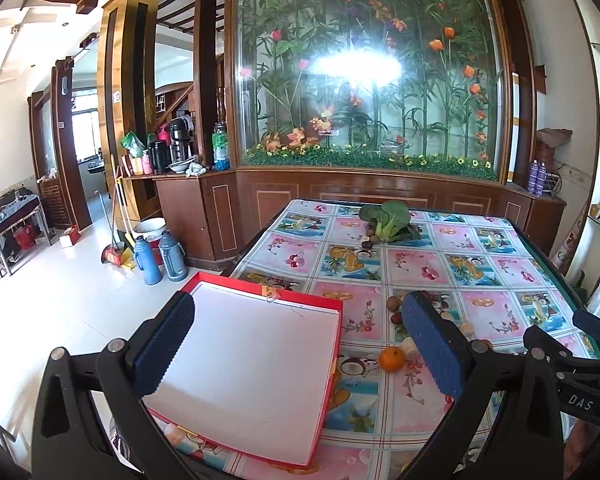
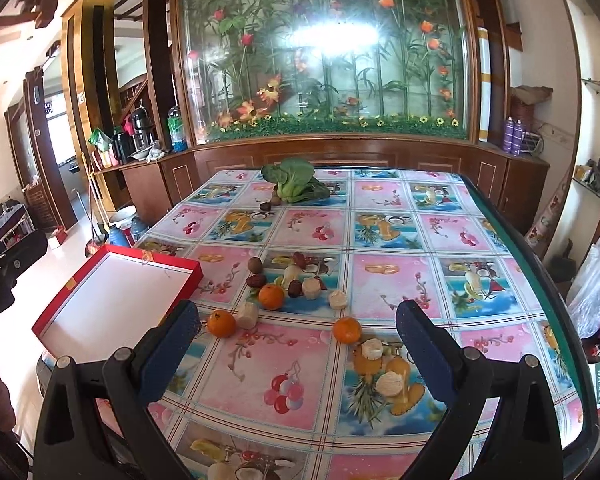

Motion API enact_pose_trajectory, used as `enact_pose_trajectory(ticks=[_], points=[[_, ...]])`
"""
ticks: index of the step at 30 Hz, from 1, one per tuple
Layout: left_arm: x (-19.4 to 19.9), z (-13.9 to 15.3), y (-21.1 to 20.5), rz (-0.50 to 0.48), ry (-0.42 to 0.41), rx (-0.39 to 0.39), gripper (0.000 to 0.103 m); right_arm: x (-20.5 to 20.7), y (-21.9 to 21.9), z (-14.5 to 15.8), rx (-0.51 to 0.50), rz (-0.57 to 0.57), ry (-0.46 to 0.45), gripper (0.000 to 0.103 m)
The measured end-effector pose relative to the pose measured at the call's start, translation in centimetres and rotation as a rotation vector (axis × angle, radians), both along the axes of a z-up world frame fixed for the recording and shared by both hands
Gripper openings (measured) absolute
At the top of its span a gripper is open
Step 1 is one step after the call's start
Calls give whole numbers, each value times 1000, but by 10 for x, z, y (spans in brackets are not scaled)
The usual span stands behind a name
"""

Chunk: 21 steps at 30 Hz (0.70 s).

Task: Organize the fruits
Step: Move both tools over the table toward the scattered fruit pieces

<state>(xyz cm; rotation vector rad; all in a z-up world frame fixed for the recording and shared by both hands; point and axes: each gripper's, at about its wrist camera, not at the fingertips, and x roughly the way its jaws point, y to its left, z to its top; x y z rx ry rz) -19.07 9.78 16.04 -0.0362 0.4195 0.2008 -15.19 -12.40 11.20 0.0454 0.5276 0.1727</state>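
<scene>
- Left wrist view: left gripper (image 1: 300, 350) hangs with jaws spread wide, nothing between them. Blue ridged pads (image 1: 166, 350) frame the white floor of the red box.
- Red box (image 1: 324, 372) lies at the near-left corner of the table (image 1: 416, 264), lined white inside, no fruit in it. One corner seems to overhang the table edge; fisheye bend makes that hard to judge.
- One mandarin (image 1: 392, 359) sits on the cloth just right of the box, between box wall and right pad. A brown round fruit (image 1: 393, 303) and a dark red date (image 1: 397, 317) lie a little farther back.
- Leafy green vegetable (image 1: 388, 220) at the far side of the table, small brown fruits beside its stem.
- Part of the right gripper's black frame shows at the right edge.

- Right wrist view: right gripper (image 2: 298, 346) also wide open, holding nothing, poised over the near middle of the table (image 2: 500, 240).
- Three mandarins well apart from the red box (image 2: 116, 300): one (image 2: 221, 323) nearest the box by the left pad, one (image 2: 271, 296) farther back, one (image 2: 347, 330) centre.
- Pale cut chunks (image 2: 389, 384) scattered among them; dates (image 2: 255, 280) and a brown fruit (image 2: 254, 265) cluster behind the middle mandarin.
- Vegetable (image 2: 294, 186) at the far edge.
</scene>
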Motion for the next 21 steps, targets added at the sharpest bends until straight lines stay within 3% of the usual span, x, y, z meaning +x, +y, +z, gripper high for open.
enact_pose_trajectory(ticks=[21], points=[[12, -27, 24, 60, 53, -4, 103, 8, 12, -11, -21, 9, 31, 99]])
